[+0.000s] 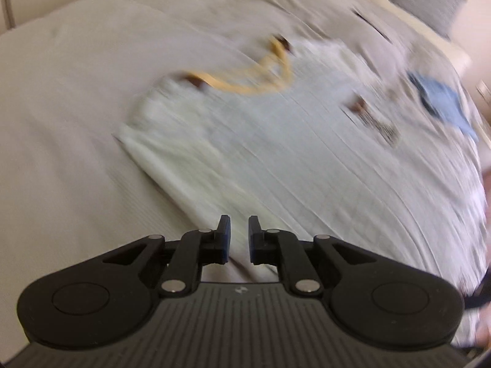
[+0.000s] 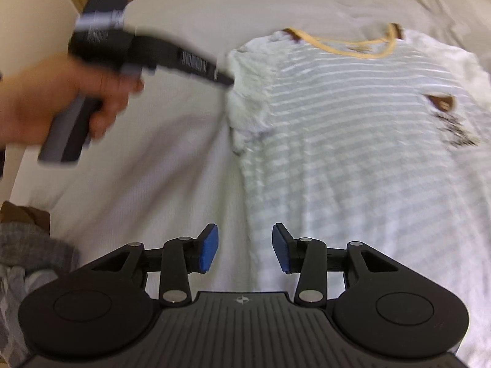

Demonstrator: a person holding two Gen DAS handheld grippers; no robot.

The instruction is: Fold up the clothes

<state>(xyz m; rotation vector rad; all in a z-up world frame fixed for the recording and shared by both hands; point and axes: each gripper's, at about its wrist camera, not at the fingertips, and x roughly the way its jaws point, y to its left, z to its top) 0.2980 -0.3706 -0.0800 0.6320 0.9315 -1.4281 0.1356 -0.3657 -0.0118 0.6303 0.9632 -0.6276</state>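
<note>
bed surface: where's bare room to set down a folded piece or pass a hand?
Bare sheet left of the striped T-shirt, between its left sleeve and the grey clothes pile; the left gripper hovers at its top edge. The right side is crowded: shirt plus a blue cloth.

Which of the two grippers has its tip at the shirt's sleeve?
The left gripper, seen in the right wrist view: its tip reaches the bunched sleeve of the striped shirt. The right gripper hangs open near the hem instead.

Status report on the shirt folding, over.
Left gripper and right gripper open, empty. Striped shirt flat on bed, left sleeve tucked in. Nothing in the way.
</note>
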